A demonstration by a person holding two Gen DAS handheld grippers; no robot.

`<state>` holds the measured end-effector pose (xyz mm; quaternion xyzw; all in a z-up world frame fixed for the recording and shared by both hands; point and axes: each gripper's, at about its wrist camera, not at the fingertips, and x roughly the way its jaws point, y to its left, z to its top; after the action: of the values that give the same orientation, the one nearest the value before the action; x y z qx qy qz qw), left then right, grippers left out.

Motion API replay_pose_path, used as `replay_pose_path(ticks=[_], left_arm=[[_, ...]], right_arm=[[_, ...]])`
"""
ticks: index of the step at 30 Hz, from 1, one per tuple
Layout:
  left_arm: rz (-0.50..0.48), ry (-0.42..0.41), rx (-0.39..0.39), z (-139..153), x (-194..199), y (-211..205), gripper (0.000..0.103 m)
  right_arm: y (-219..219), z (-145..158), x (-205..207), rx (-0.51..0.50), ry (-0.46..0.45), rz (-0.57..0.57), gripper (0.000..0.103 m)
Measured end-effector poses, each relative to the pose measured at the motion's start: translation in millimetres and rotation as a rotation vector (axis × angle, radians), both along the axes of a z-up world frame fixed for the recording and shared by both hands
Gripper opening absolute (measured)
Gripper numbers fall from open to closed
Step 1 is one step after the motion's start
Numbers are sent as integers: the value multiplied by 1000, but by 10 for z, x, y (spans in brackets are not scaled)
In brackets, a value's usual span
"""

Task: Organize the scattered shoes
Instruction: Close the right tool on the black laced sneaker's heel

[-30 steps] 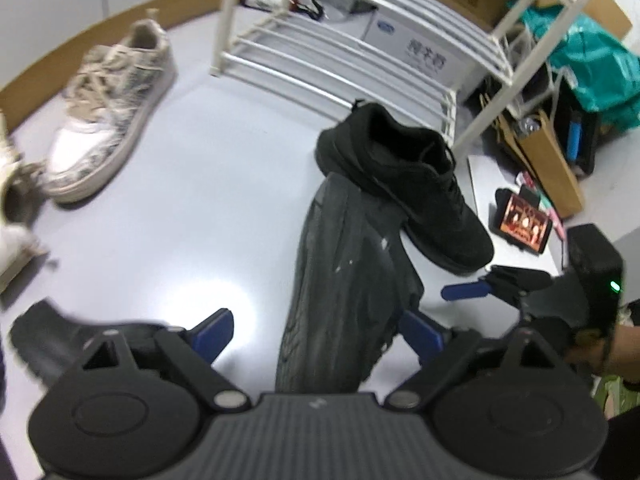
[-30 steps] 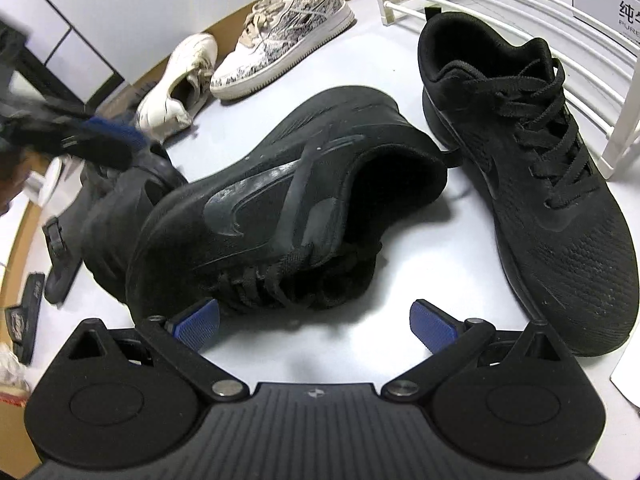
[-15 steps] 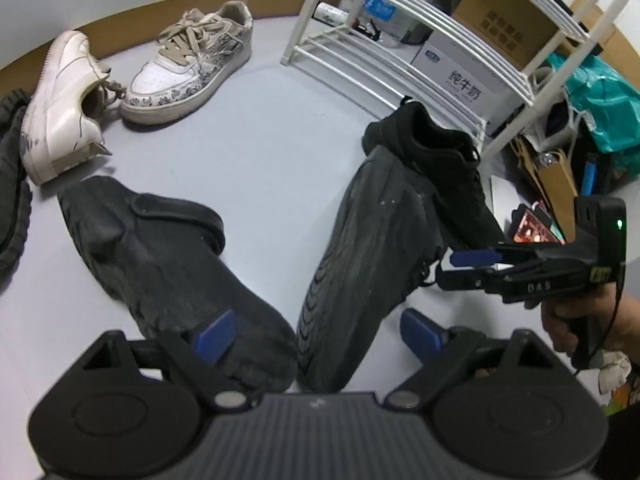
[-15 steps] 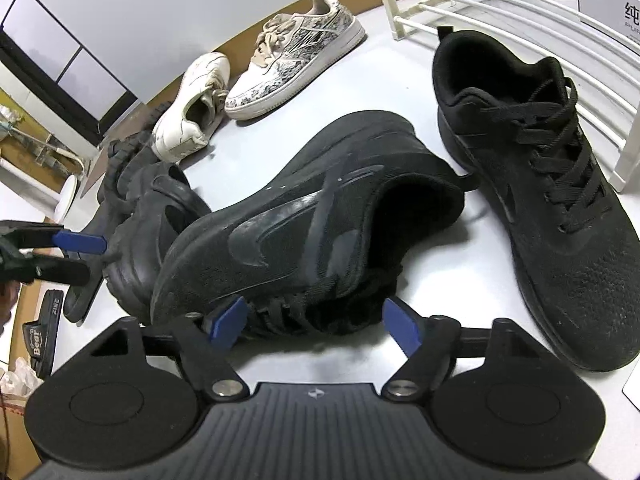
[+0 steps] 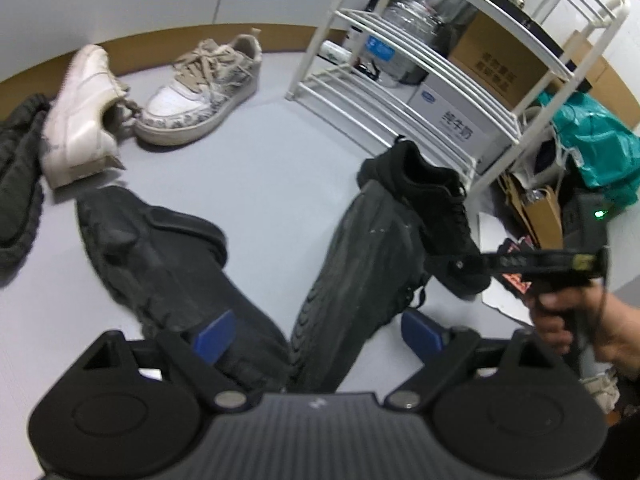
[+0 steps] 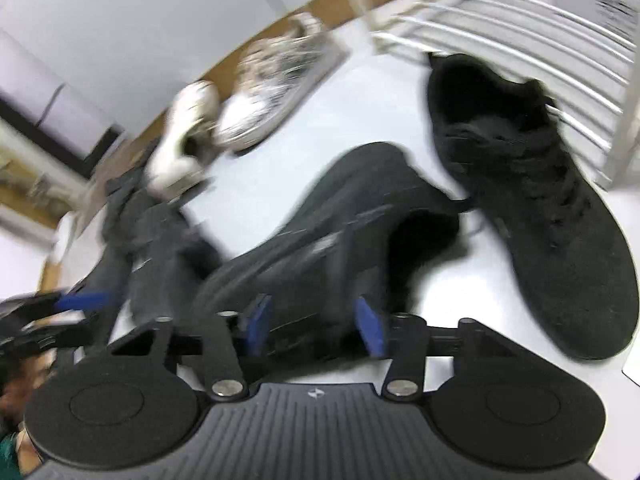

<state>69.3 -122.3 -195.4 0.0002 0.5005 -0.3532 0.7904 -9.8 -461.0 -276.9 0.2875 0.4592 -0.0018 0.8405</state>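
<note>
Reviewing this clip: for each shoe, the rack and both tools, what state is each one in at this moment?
Left tool: open, over two black shoes.
Right tool: narrowed around the tipped shoe; grip unclear from blur.
Tipped black shoe: on its side, sole showing.
Laced black shoe: upright, beside the rack.
Strapped black shoe: lying on the floor.
Patterned sneaker: upright.
White sneaker: tipped on its side.
Shoe rack: standing, no shoes on it.

1. The right gripper (image 6: pixel 316 326) has its blue pads (image 6: pixel 256 318) narrowed around the collar of a black sneaker (image 6: pixel 320 236) lying on its side; the blur hides whether they touch.
2. A second black shoe (image 6: pixel 532 208) sits upright just right of it, heel toward the white rack (image 6: pixel 520 40).
3. Two pale sneakers (image 6: pixel 260 96) lie farther back on the floor (image 6: pixel 360 100).
4. The other gripper (image 6: pixel 80 304) shows at far left.
</note>
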Motion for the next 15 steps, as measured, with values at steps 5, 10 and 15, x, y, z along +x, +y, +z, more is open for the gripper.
replay_pose_path(ticks=[5, 10, 15], left_arm=[[39, 14, -30, -52, -5, 88, 92], [60, 55, -29, -109, 23, 124, 92], [81, 69, -25, -168, 17, 184, 92]], right_arm=[[-62, -117, -40, 78, 17, -66, 41], [-96, -197, -1, 122, 3, -58, 40], [-137, -308, 73, 169, -2, -46, 34]])
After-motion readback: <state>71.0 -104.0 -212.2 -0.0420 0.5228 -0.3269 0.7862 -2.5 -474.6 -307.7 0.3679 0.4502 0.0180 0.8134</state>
